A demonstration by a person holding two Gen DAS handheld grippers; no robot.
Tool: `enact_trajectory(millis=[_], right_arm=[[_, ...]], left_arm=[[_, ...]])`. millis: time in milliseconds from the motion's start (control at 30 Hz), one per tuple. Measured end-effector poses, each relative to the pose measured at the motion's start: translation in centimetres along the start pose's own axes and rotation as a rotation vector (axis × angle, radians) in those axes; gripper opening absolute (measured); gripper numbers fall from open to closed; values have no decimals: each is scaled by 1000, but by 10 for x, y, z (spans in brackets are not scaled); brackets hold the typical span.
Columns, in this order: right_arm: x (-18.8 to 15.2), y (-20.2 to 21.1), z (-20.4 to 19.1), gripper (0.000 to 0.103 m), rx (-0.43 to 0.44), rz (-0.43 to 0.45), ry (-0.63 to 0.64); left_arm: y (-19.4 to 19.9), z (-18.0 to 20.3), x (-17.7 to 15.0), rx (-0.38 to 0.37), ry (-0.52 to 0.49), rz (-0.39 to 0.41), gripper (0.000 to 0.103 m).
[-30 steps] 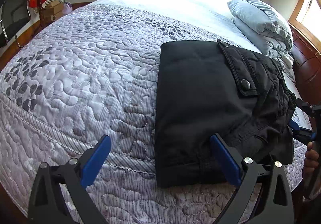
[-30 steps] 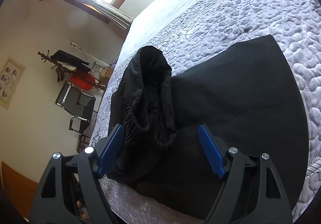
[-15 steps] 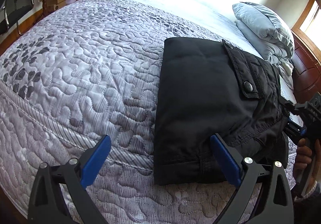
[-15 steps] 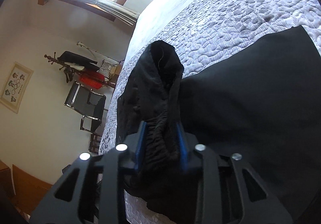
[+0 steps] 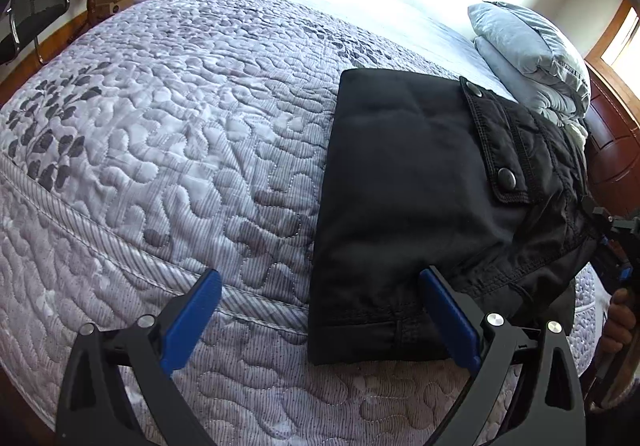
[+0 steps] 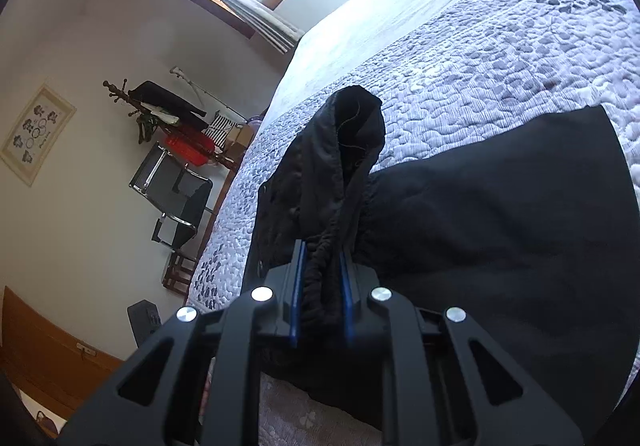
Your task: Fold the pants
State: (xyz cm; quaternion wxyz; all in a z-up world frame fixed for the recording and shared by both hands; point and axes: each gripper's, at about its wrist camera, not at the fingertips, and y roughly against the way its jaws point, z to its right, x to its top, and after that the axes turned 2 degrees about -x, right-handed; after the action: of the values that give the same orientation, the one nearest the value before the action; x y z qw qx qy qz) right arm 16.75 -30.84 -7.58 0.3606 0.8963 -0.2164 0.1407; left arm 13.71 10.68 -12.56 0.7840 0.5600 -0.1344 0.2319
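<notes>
Two tongs in play, one working. Right tongs (image 6: 322,294) are pinched tight on the bunched waistband of the pants (image 5: 404,206); left tongs (image 5: 320,322) hang wide apart w/ nothing between them, just over the near bed edge by the pants' near corner.

Pants: black, already folded into a thick rectangle, lying on the quilt (image 5: 180,150) near the bed's front edge, toward its right side. A flap pocket (image 5: 496,150) w/ snaps faces up. The waist end is lifted into a peak at the right tongs; the rest lies flat.

Doing it well, as I judge it: carry the waistband up and over in one smooth arc toward the far folded edge, keeping the bunch taut so it doesn't drag the lower layers. Left tongs should prob. come down on the near corner to pin the stack, else the whole bundle may slide on the quilt. Lay the waist down edge-to-edge, then let go.

Bed: grey quilted cover, leaf print, soft surface, so pressing gives little. Folded grey bedding (image 5: 532,58) sits at the far right corner. Room: wood-framed windows, a chair (image 6: 176,202), a coat rack (image 6: 160,110) w/ clothes, a framed picture (image 6: 38,134).
</notes>
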Motion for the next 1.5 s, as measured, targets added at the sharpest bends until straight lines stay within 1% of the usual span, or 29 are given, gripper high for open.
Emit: enact_trajectory(millis=[100,200,400,667,900,1033,1200,1367,1500], right_arm=[[-3,6,-3,14,37,7,-10],[-1,13,-14,14,17,6,28],[5,26,-30,13,11,4,76],[10,46,-38,13,58,26,81],[12,69,-39,13,50,42,110],[13,79,-38,13,40,51,117],[17,92,-36,13,28,69,104],[20,107,-24,13,10,81,86],[19,117,-16,13,-16,87,80]], left_arm=[[4,-1,2,8,-6,4,99],[8,-4,5,8,6,-7,99],[19,-4,10,-5,29,21,99],[26,5,9,-9,7,28,99],[31,14,12,-18,-6,38,99],[39,27,14,-2,-37,50,99],[49,46,16,38,-105,72,99],[56,65,15,23,-154,82,99],[60,83,14,-3,-182,90,99]])
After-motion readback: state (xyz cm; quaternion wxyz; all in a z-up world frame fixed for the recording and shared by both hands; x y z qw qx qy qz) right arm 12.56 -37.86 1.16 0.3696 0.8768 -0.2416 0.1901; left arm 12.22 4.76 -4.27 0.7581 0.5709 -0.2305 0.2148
